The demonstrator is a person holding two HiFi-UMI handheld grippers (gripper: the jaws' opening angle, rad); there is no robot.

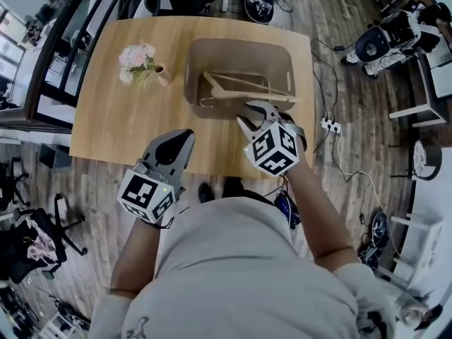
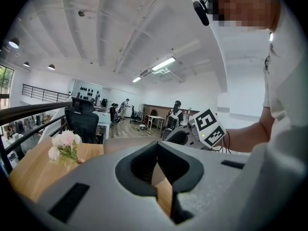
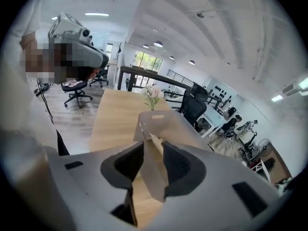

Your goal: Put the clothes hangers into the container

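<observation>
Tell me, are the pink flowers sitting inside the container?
No, the flowers stand on the table beside the container, which holds only a wooden hanger.

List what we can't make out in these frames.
Whether the wooden hanger is one or several: head view, too small, bars overlap.
Near rim of the container: head view, right gripper covers part.
Inside of the container: right gripper view, its wall and the jaws block it.
Most of the container: left gripper view, left gripper blocks it.
</observation>
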